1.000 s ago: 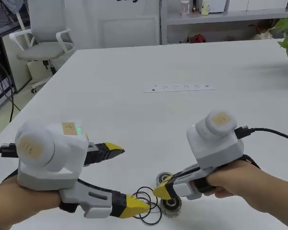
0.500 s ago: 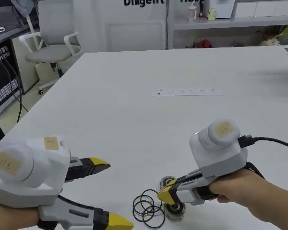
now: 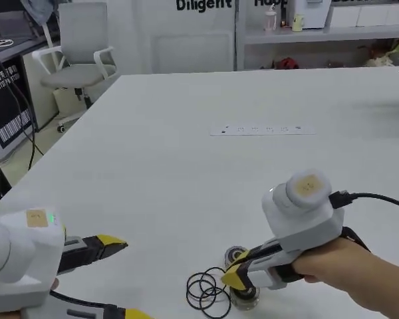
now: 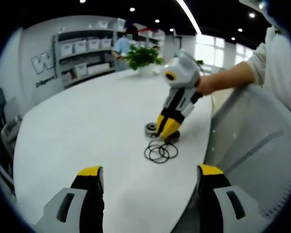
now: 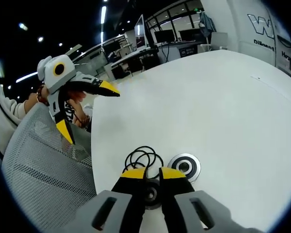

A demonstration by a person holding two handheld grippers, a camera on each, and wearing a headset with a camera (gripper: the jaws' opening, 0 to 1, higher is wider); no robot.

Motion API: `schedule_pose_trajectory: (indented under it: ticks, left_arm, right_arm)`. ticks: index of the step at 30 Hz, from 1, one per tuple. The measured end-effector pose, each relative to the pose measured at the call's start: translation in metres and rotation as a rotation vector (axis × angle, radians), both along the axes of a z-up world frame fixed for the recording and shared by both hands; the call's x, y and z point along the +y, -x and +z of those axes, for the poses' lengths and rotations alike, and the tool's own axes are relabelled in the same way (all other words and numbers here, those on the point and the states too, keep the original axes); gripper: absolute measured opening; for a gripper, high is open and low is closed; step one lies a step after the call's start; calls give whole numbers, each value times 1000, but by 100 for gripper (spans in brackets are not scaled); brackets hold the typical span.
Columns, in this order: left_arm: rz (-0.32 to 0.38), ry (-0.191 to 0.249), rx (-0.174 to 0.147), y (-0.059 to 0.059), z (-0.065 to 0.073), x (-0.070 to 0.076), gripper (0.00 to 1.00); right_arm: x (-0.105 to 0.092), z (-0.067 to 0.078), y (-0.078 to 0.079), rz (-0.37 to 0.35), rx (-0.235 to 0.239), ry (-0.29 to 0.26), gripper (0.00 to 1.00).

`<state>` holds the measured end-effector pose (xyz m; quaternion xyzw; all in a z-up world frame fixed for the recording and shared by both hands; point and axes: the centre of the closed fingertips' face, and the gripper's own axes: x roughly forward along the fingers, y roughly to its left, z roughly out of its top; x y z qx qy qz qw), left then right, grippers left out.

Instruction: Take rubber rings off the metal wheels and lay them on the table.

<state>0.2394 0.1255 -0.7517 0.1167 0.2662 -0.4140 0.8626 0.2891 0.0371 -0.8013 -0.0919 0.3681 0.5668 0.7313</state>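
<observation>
Just beside the pile of thin black rubber rings (image 3: 206, 292) on the white bench (image 3: 186, 166), the right tool (image 3: 234, 277) sat clenched over a round metal wheel (image 3: 245, 299), probably mid-peel, next needing a pull toward the pile; the left tool (image 4: 150, 170) hung released, well apart

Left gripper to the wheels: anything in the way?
Yes. The loose rubber rings lie flat on the table between the open left gripper and the metal wheels. The right gripper sits over one wheel, jaws nearly together, covering it; the other wheel is uncovered.
</observation>
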Motion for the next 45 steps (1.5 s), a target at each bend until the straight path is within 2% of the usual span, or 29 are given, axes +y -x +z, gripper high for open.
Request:
schedule_pose_trajectory:
  ticks: [5,16,26,33,45]
  left_arm:
    - [7,1,5,3,-3,2,80]
    - [9,10,9,5,-5,1,80]
    - [10,18,7,8,-6,-1,80]
    - [18,44,8,8,-6,-3,81]
    - [13,62,8,10,-4,-8,82]
  right_arm:
    - [-3,5,-5,-9,-7,-7,8]
    - [-12,23,-17,-36,-54,-30,11]
    - [-16,40,-20,-15,-107,-42,20]
    - [-17,52,-14,15,-117,-61,32]
    - [-22,85,-15,20,-186,-105,49]
